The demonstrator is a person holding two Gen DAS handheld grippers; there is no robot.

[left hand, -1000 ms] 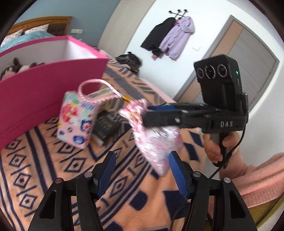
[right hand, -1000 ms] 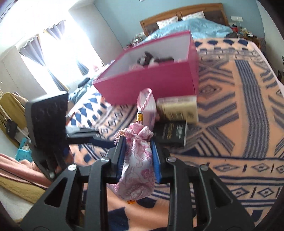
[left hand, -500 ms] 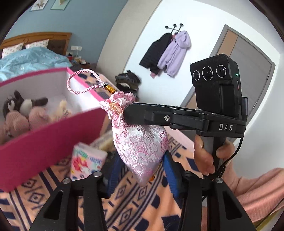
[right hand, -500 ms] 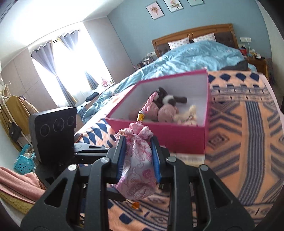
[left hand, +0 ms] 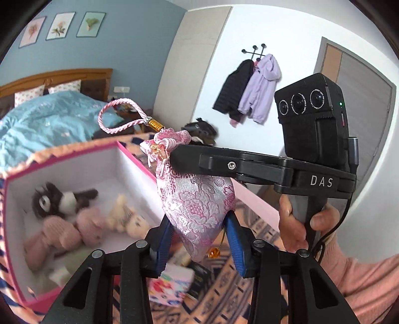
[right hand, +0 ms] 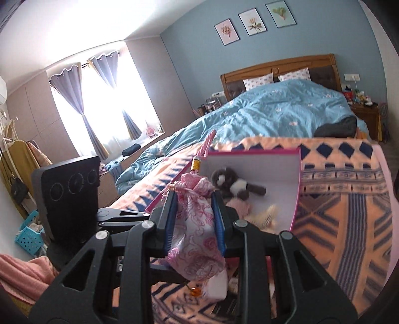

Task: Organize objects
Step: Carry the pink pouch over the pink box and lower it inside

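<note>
A pink brocade drawstring pouch with a braided cord loop is held clamped between the blue pads of the right hand-held gripper, in the air above the near edge of the open pink cardboard box on the patterned orange blanket. The left hand-held gripper is seen with its fingers apart, the pouch's lower tip hanging between them; whether they touch cannot be told. Plush toys are lying inside the box.

Blue wall with three prints. Wooden headboard, two pillows, blue duvet. Patterned blanket at the foot. Bright window, grey curtains. White wall: coat hooks, black jacket, lilac jacket. Door at right.
</note>
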